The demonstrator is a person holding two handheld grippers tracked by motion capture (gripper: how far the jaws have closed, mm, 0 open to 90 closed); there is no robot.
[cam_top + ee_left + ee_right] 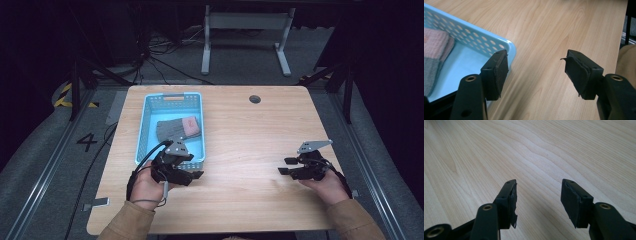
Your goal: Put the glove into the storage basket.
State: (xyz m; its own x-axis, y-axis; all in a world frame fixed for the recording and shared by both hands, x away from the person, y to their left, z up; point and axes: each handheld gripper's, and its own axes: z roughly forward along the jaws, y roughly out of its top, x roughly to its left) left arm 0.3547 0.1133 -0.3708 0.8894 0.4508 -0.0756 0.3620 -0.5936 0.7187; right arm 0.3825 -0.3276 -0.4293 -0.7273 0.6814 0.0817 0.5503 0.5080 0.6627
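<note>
A light blue perforated basket stands on the left half of the wooden table. Folded grey knitwear with a pink end lies inside it. My left gripper sits at the basket's near right corner, jaws apart with only bare wood between them. The knitwear appears at the left of the left gripper view. My right gripper rests low over the table's right side, jaws wide apart, nothing between the pads. A hand holds each gripper.
A round cable hole sits near the table's far edge. Beyond the table stands a grey metal frame on the floor with cables. A tan sleeve shows at the right of the left gripper view.
</note>
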